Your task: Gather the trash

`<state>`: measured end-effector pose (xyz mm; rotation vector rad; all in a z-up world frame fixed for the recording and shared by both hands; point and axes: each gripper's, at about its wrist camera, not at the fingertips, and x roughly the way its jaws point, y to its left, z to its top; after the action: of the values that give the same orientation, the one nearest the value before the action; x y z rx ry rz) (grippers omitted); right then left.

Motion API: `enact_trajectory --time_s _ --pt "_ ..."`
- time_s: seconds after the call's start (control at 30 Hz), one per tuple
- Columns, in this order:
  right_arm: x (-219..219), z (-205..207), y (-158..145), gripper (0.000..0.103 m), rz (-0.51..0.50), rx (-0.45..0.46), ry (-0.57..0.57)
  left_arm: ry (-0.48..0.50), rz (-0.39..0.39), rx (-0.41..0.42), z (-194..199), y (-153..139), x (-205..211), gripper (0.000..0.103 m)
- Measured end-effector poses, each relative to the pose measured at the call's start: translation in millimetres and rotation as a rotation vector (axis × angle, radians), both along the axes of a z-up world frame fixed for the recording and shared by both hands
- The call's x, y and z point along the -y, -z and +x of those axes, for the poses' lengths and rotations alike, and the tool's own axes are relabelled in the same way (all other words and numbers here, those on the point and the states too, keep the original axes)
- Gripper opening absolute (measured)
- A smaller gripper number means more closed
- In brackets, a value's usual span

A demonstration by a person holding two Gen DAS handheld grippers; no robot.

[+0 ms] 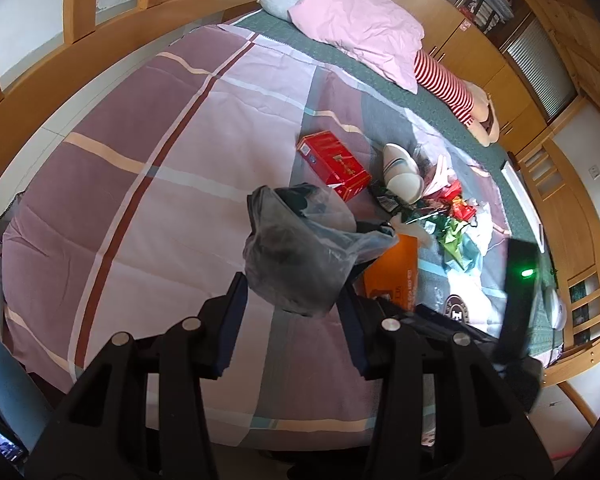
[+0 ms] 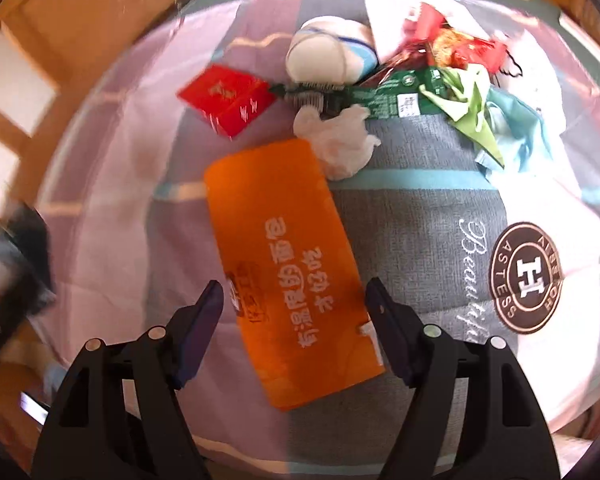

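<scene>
Right gripper (image 2: 294, 320) jaws spread wide, pressing on nothing, over a flat orange packet (image 2: 284, 264) with white print lying on the bedspread (image 2: 412, 220). Left gripper (image 1: 292, 304) holds a grey translucent trash bag (image 1: 300, 256) between its pads. Red box (image 2: 226, 98), crumpled tissue (image 2: 340, 140), wrappers (image 2: 452, 80) beyond.

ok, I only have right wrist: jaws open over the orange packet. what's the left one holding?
Observer: The left gripper is closed on a grey see-through bag.
Operator: bag open?
Observer: Its mouth gapes at the top, with something dark inside.
Operator: where is it relative to the packet?
Observer: Just left of the orange packet, overlapping its edge in the left wrist view.
</scene>
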<state>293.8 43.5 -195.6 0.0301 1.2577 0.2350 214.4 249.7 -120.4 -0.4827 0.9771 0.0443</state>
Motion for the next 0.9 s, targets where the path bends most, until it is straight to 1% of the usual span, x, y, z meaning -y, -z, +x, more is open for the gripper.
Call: enact_trajectory --time_s 0.03,0.07,0.13,0.2,0.23,0.33,0.37,0.43,0.5,0.57,0.63,0.7,0.77,0.83,0.87,0.9 --pt "-2 0 1 0.072 -0.014 0.002 -0.008 0.004 -0.011 0.007 0 -1 0 0.046" --pt "-3 -2 1 0.068 -0.029 0.008 -0.016 0.009 -0.025 0.016 -1 -2 1 0.046" --pt "-7 -3 -1 0.067 -0.044 0.032 -0.029 0.025 -0.059 0.03 -1 -3 2 0.046" --pt "-5 -4 -5 0.066 -0.019 0.052 -0.022 0.033 -0.073 0.035 -1 -3 3 0.046" --pt "-3 -5 -8 0.066 -0.005 0.064 -0.011 0.034 -0.066 0.038 -2 -4 4 0.046" --pt "4 -2 -20 0.066 0.018 0.122 0.043 0.025 -0.001 0.066 -4 -10 10 0.046" --pt "8 -4 -25 0.066 0.02 0.142 0.064 0.023 0.031 0.082 -5 -14 13 0.046" --pt "18 -9 -35 0.066 0.032 0.19 0.113 0.025 0.099 0.119 -8 -23 20 0.046" --pt "31 -19 -49 0.066 0.052 0.251 0.163 0.036 0.149 0.153 -10 -31 28 0.046" --pt "48 -41 -66 0.066 0.096 0.321 0.209 0.058 0.182 0.188 -12 -38 38 0.046" --pt "63 -62 -81 0.066 0.129 0.363 0.235 0.094 0.191 0.216 -16 -43 49 0.046" --pt "87 -88 -101 0.066 0.198 0.376 0.254 0.147 0.185 0.234 -18 -47 63 0.046" --pt "106 -107 -121 0.066 0.216 0.383 0.26 0.2 0.182 0.239 -21 -46 78 0.046" --pt "131 -130 -144 0.066 0.191 0.416 0.265 0.254 0.185 0.244 -26 -45 95 0.046" --pt "142 -141 -152 0.066 0.155 0.431 0.273 0.287 0.184 0.249 -29 -44 105 0.046" --pt "156 -155 -160 0.066 0.097 0.445 0.289 0.318 0.18 0.255 -32 -44 115 0.046"
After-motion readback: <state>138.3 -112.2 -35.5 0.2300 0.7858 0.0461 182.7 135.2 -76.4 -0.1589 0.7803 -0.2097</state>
